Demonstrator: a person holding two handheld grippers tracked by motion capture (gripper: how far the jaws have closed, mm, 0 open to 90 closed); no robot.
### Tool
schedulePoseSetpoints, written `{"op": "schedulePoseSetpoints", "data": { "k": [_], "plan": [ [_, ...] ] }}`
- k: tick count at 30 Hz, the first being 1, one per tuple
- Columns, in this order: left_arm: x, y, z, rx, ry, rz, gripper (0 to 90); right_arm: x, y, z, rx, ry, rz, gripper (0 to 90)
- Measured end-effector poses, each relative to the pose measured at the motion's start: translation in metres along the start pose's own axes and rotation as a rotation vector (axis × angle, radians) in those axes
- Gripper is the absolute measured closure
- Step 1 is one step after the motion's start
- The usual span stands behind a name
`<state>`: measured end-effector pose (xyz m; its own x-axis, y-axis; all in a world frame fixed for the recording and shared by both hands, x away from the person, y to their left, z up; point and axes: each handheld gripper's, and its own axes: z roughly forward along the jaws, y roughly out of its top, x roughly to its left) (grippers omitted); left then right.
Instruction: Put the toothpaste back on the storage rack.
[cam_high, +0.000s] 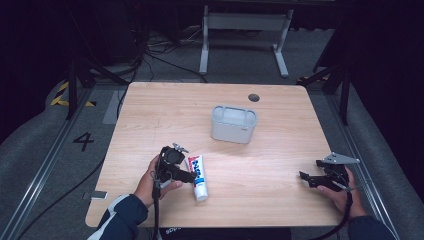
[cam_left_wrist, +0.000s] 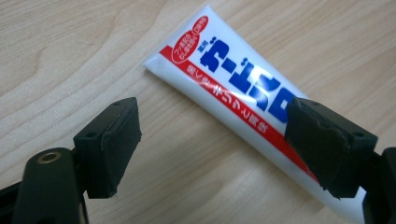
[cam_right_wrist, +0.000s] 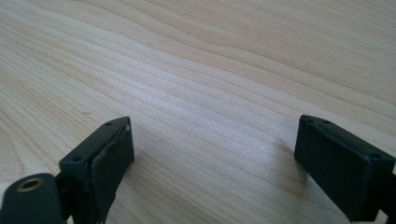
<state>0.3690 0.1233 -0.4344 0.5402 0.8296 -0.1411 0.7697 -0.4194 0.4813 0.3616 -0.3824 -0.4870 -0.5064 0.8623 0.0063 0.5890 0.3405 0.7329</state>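
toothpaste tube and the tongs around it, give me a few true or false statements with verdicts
1. The toothpaste tube lies flat on the wooden table. True.
2. The left tongs are clamped shut on the tube. False: their jaws stand apart, and the tube lies on the table beyond them, partly behind one jaw.
3. The grey bin stands farther up the table than the tube. True.
4. The tube sits inside the grey bin. False: it lies on the bare table, apart from the bin.
5. The right tongs hold a second tube. False: they are open over bare wood.
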Motion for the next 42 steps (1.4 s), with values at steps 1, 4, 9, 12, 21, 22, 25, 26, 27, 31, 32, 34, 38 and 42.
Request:
{"op": "schedulePoseSetpoints", "data": {
  "k": [1, 4, 9, 12, 21, 22, 25, 26, 27, 31, 32, 34, 38, 42],
  "plan": [
    [-0.001, 0.002, 0.001, 0.001, -0.004, -0.025, 18.5, 0.0, 0.0, 0.0, 0.0, 0.001, 0.0, 12.1],
    [-0.002, 0.006, 0.004, 0.011, 0.002, -0.058, 18.1, 0.0, 0.0, 0.0, -0.001, 0.001, -0.001, 12.3],
    [-0.007, 0.012, 0.01, 0.02, 0.005, -0.085, 16.9, 0.0, 0.0, 0.0, -0.001, 0.001, -0.001, 12.3],
    [-0.013, 0.018, 0.016, 0.038, 0.022, -0.121, 16.0, 0.0, 0.0, 0.0, -0.001, 0.001, -0.001, 12.3],
    [-0.022, 0.027, 0.038, 0.11, 0.118, -0.194, 15.7, 0.0, 0.0, 0.0, -0.001, 0.001, -0.001, 12.3],
    [-0.022, 0.027, 0.039, 0.105, 0.129, -0.205, 15.4, 0.0, 0.0, 0.0, -0.001, 0.002, -0.001, 12.3],
    [-0.023, 0.03, 0.041, 0.102, 0.153, -0.214, 16.7, 0.0, 0.0, 0.0, 0.0, 0.002, -0.004, 12.3],
    [-0.024, 0.03, 0.042, 0.097, 0.171, -0.218, 16.9, 0.0, 0.0, 0.0, -0.001, 0.002, -0.002, 12.3],
    [-0.024, 0.031, 0.042, 0.1, 0.172, -0.211, 16.9, 0.0, 0.0, 0.0, -0.001, 0.002, -0.002, 12.4],
    [-0.026, 0.032, 0.043, 0.102, 0.182, -0.188, 18.6, 0.0, 0.0, 0.0, 0.0, 0.002, -0.003, 12.4],
    [-0.027, 0.033, 0.043, 0.099, 0.182, -0.183, 21.3, 0.0, 0.0, 0.0, 0.0, 0.002, -0.005, 12.3],
    [-0.028, 0.033, 0.042, 0.094, 0.169, -0.175, 25.6, 0.0, 0.0, 0.0, -0.001, 0.002, -0.002, 12.3],
    [-0.027, 0.034, 0.04, 0.102, 0.145, -0.151, 31.8, 0.0, 0.0, 0.0, -0.001, 0.002, -0.002, 12.3],
    [-0.028, 0.034, 0.04, 0.11, 0.131, -0.112, 37.5, 0.0, 0.0, 0.0, -0.001, 0.002, -0.002, 12.3]
  ]
}}
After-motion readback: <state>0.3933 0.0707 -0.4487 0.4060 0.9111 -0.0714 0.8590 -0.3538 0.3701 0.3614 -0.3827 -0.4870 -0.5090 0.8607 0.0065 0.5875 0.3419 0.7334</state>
